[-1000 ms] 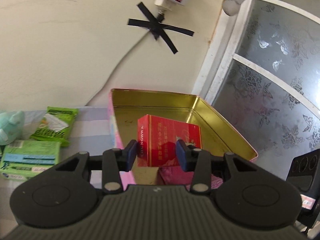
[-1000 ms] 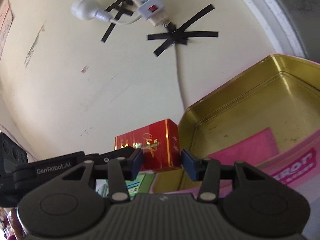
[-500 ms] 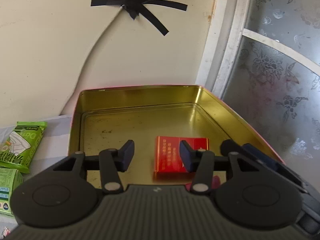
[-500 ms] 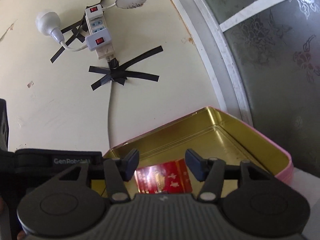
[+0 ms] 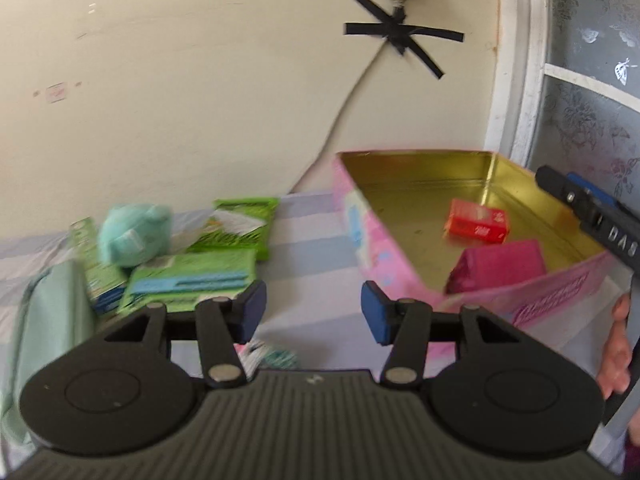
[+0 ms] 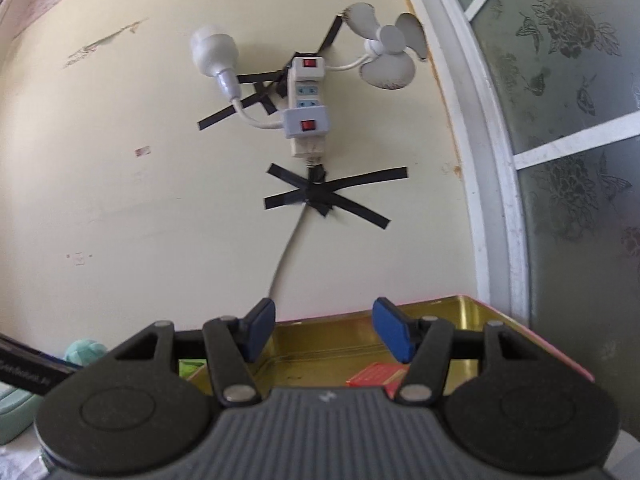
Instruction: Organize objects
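I see green packets [image 5: 192, 276] and a mint plush toy [image 5: 128, 236] at left frame; the red carton [image 5: 478, 226] lies inside the gold-lined pink tin [image 5: 384, 252] at right. My left gripper [image 5: 310, 312] and right gripper [image 6: 324, 334] both gape wide, holding nothing.

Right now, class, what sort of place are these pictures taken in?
Probably a lived-in room at home: a power strip taped to a scuffed wall, a patterned frosted-glass window, and a striped cloth holding wipe packs and a pink tin.

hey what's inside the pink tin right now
Inside the pink tin: a red box lying on the gold floor and a magenta packet against the near wall. Anything beneath the packet is hidden.
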`<state>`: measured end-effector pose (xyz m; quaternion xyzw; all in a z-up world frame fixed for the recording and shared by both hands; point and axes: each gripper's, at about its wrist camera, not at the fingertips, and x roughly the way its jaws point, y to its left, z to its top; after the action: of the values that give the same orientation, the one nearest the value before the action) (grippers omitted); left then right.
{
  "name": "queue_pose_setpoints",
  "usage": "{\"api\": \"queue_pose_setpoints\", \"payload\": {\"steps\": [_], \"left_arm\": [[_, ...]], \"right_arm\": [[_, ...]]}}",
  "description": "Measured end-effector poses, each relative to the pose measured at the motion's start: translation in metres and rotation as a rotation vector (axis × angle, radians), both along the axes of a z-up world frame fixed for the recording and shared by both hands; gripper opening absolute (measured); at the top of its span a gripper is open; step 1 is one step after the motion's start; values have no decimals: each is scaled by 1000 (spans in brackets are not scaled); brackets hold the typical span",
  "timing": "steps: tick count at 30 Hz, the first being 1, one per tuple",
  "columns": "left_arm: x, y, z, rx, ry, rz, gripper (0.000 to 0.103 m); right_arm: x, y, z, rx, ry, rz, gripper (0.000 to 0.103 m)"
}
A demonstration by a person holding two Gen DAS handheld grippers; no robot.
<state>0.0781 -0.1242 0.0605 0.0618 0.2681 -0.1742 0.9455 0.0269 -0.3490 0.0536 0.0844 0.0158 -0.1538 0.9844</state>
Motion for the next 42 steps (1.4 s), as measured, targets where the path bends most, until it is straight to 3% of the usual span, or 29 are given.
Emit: {"api": "queue_pose_setpoints", "payload": {"steps": [5,9,11,15,20,22,24,26,29,36,42], "left_arm": [[-4,69,-19,20,106,99,55],[8,96,-27,-114,232,106,55],[12,104,-31,-217,295,89,54],[14,108,-41,-353,387,62,54],[25,102,-51,-418,453,41,54],[33,104,-53,-432,460,39,54],[37,104,-53,-441,449,39,54],[40,104,-53,-446,439,46,53],[39,103,-52,-433,425,36,48],[30,78,-3,-410,292,-52,48],[40,1,28,-357,197,-183,48]], "right_arm": [[15,49,8,14,88,244,57],[47,122,3,-72,259,513,65],[61,151,-7,-132,356,570,70],[83,180,-26,-204,490,605,95],[114,194,-38,-242,558,584,98],[132,191,-42,-216,598,593,99],[147,188,-46,-170,660,615,94],[151,187,-46,-129,654,654,81],[143,193,-45,-170,627,627,77],[100,197,-13,-299,429,466,76],[80,142,20,-256,318,286,77]]}}
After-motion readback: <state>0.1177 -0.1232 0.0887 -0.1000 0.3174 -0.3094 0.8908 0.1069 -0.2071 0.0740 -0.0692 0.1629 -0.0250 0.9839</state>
